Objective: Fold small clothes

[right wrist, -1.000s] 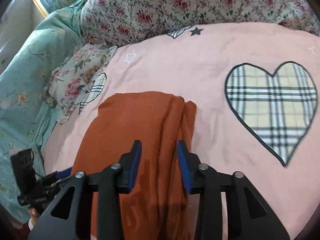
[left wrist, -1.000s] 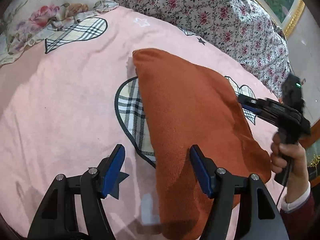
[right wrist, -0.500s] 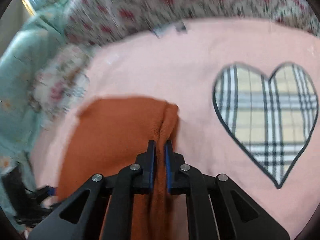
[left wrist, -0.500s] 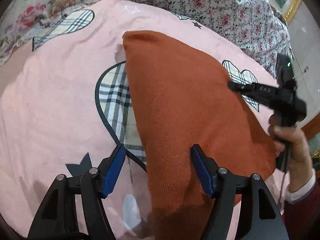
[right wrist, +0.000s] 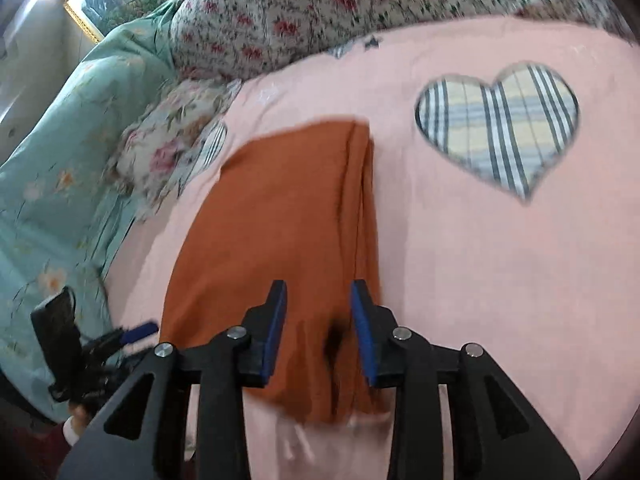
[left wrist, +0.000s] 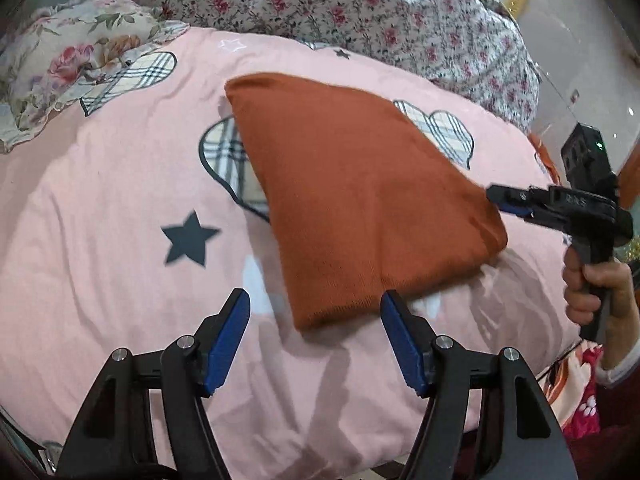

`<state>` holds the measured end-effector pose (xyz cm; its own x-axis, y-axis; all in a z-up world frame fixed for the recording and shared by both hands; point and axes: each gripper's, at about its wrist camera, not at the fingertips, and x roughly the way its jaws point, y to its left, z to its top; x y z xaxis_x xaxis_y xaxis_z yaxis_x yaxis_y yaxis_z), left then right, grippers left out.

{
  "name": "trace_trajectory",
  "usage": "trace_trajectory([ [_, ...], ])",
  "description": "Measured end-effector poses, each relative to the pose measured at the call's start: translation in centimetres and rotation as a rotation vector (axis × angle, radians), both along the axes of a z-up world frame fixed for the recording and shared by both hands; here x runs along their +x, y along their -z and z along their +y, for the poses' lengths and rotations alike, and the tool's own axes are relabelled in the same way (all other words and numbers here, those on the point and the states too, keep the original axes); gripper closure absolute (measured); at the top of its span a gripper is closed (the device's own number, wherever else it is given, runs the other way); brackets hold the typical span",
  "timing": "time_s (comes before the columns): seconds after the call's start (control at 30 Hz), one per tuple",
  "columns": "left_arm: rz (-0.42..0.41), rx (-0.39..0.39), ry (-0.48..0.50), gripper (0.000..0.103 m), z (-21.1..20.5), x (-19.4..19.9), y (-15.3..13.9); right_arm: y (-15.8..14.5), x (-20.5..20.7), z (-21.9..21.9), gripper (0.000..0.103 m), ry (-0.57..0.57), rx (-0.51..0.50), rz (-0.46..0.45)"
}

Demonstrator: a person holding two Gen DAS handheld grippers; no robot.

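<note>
A folded rust-orange knit garment (left wrist: 352, 200) lies flat on the pink bedspread (left wrist: 100, 240). My left gripper (left wrist: 314, 314) is open and empty, just short of the garment's near corner. My right gripper (right wrist: 318, 304) is open over the garment's (right wrist: 272, 240) near end, its fingers astride the layered folded edge without pinching it. In the left wrist view the right gripper (left wrist: 496, 198) sits at the garment's right corner, held by a hand.
The bedspread has plaid hearts (right wrist: 500, 128) and a dark star (left wrist: 188, 238). A floral pillow (left wrist: 72, 60) lies at the back left, a flowered quilt (left wrist: 380, 12) along the back, and a teal floral cover (right wrist: 60, 168) at the side.
My right gripper was shut on the garment's folded edge half a second ago and has opened. My left gripper has pulled back from the garment, which now lies in front of its fingers.
</note>
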<state>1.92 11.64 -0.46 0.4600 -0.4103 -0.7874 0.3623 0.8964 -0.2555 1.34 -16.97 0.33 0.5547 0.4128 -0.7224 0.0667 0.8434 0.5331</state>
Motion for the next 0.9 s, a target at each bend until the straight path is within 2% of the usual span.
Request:
trace_trajectory([
  [0.13,-0.025,0.055,0.002,0.035,-1.0,0.1,1.3,1.7,-0.7,1.6,0.068,-0.040,0.016,0.040],
  [0.17,-0.030,0.063,0.002,0.035,-1.3,0.3,1.5,2.0,-0.4,2.0,0.077,-0.051,0.015,0.055],
  [0.2,-0.036,0.070,0.002,0.035,-1.5,0.5,1.7,2.1,-0.1,2.2,0.098,-0.056,0.014,0.064],
  [0.27,-0.057,0.093,0.009,0.035,-2.0,0.4,1.6,1.1,0.3,2.0,0.098,-0.049,0.060,0.032],
  [0.37,-0.088,0.107,0.013,0.032,-2.4,0.1,1.3,-2.7,0.1,0.4,0.098,-0.020,0.154,-0.103],
  [0.43,-0.093,0.116,-0.006,0.033,-2.4,0.3,1.3,-4.1,0.3,-0.4,0.098,-0.013,0.180,-0.142],
  [0.5,-0.126,0.123,0.008,0.039,-2.7,-0.2,0.8,-4.4,0.4,-0.5,0.098,-0.006,0.155,-0.143],
  [0.6,-0.174,0.191,0.046,0.039,-3.7,-1.2,0.5,-4.0,0.4,-1.2,0.098,0.024,0.183,-0.130],
  [0.63,-0.174,0.222,0.039,0.039,-4.0,-1.1,0.8,-4.1,0.4,-1.4,0.098,0.032,0.194,-0.134],
  [0.7,-0.135,0.208,0.007,0.041,-3.6,-0.3,1.2,-4.2,0.3,-1.6,0.098,0.036,0.197,-0.137],
  [0.73,-0.123,0.199,-0.008,0.044,-3.3,0.0,1.3,-4.2,0.4,-1.7,0.098,0.039,0.201,-0.138],
  [0.77,-0.122,0.206,-0.041,0.056,-3.0,0.4,1.3,-4.2,0.3,-1.7,0.098,0.040,0.205,-0.140],
  [0.8,-0.122,0.223,-0.073,0.081,-2.7,0.8,1.3,-4.4,0.2,-1.7,0.098,0.040,0.196,-0.142],
  [0.83,-0.110,0.213,-0.094,0.089,-2.2,1.1,1.2,-4.4,0.1,-1.7,0.098,0.040,0.183,-0.143],
  [0.9,-0.102,0.150,-0.127,0.094,-1.2,1.2,0.5,-4.4,-0.2,-1.3,0.098,0.036,0.127,-0.140],
])
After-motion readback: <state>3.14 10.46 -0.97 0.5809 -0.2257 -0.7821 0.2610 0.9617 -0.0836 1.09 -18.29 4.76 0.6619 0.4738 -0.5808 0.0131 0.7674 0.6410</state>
